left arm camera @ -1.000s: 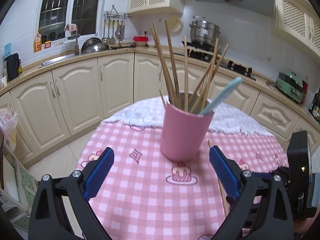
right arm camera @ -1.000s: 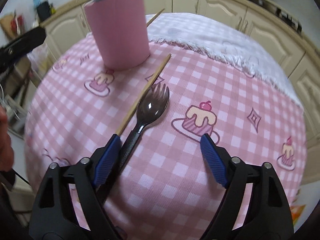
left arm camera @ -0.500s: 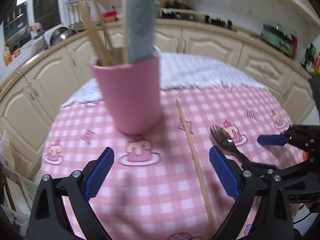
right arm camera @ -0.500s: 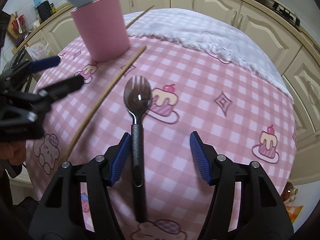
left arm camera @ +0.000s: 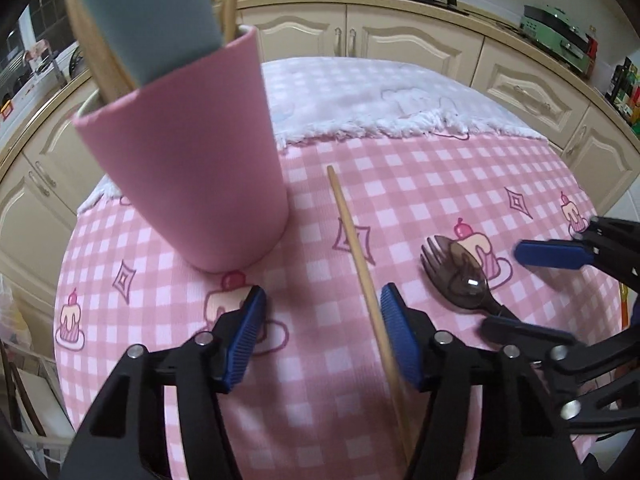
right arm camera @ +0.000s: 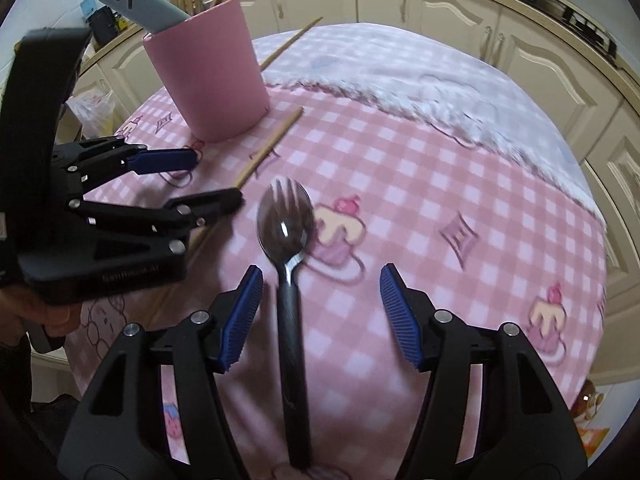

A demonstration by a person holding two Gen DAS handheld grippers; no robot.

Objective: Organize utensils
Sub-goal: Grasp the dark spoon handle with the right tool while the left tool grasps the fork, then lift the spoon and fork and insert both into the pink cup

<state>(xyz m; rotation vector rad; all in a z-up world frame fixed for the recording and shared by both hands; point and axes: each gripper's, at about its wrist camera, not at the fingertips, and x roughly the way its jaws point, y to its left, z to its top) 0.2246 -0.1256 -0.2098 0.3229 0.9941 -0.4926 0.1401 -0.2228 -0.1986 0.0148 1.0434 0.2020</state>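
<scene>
A pink cup (left arm camera: 196,168) holds several wooden chopsticks and a grey-blue handled tool (left arm camera: 144,12); it also shows in the right wrist view (right arm camera: 208,68). A loose chopstick (left arm camera: 360,272) lies on the pink checked tablecloth, between the open fingers of my left gripper (left arm camera: 322,336), close to the right finger. A dark spork (right arm camera: 288,248) lies flat with its handle between the open fingers of my right gripper (right arm camera: 320,316), near the left finger. The spork (left arm camera: 460,276) and the right gripper (left arm camera: 536,292) also show in the left wrist view.
The round table has a white fleecy cloth (right arm camera: 420,68) over its far half. Another chopstick (right arm camera: 292,42) lies on it behind the cup. Cream kitchen cabinets (left arm camera: 400,40) ring the table. The left gripper (right arm camera: 192,180) sits just left of the spork.
The left gripper has moved down and right, narrowing around the loose chopstick. The right gripper has moved in over the spork's handle.
</scene>
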